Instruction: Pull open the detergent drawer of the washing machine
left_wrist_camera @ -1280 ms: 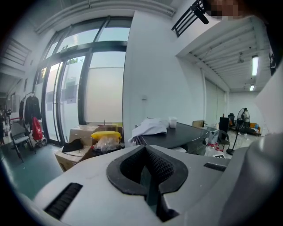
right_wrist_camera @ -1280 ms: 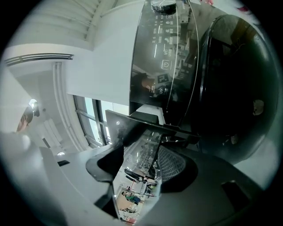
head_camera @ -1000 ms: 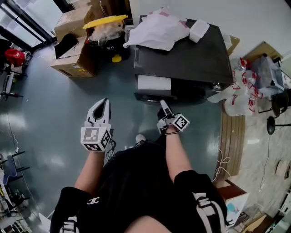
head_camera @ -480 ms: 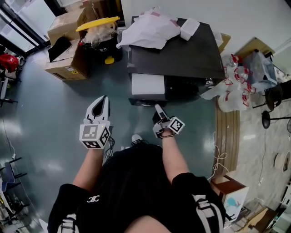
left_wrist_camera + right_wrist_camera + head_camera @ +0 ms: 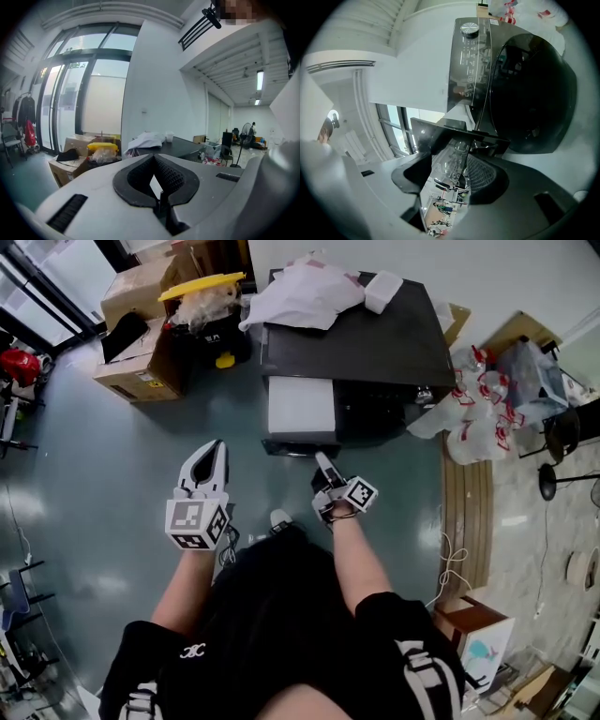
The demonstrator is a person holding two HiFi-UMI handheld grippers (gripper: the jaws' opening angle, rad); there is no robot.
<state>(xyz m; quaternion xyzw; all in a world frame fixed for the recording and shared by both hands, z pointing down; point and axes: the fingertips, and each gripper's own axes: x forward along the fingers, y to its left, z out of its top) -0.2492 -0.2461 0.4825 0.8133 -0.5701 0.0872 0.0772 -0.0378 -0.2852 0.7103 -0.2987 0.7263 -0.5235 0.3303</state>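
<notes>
At washing machine [image 5: 375, 343], right gripper [image 5: 321, 461] grasping detergent drawer [image 5: 300, 409], its front partly hidden, left gripper [image 5: 216, 448] clenched

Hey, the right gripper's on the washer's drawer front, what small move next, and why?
Probably pull the right gripper straight back toward you, level. Its jaws clamp the front of the drawer, which looks only partly out of the machine, so a straight pull should slide it out without jamming. The left gripper is shut, empty and clear of it.
</notes>
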